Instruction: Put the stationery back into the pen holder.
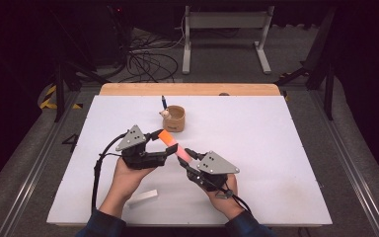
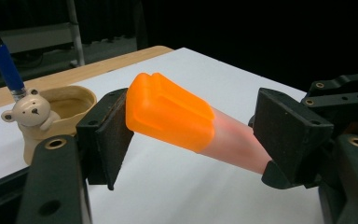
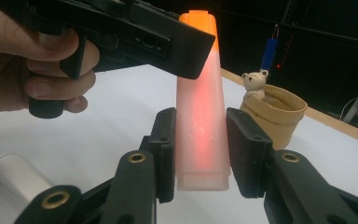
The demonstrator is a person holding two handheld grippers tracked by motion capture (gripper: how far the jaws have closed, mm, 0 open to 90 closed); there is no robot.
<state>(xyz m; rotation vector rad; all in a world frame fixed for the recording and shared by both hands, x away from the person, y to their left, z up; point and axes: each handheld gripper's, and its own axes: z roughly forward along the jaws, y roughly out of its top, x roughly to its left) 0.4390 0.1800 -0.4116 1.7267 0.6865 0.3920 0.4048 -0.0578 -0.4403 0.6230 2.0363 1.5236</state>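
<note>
Spanning both grippers above the table: translucent pink marker with orange plastic cap (image 1: pixel 173 144). Right gripper (image 1: pixel 187 159) clamps the barrel; left gripper (image 1: pixel 159 138), jaws part-open, straddles the cap, one pad touching.

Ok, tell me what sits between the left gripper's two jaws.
The orange cap of the highlighter lies between the jaws of the left gripper, seen in the left gripper view; the right jaw stands off it. The right gripper clamps the pale barrel.
</note>
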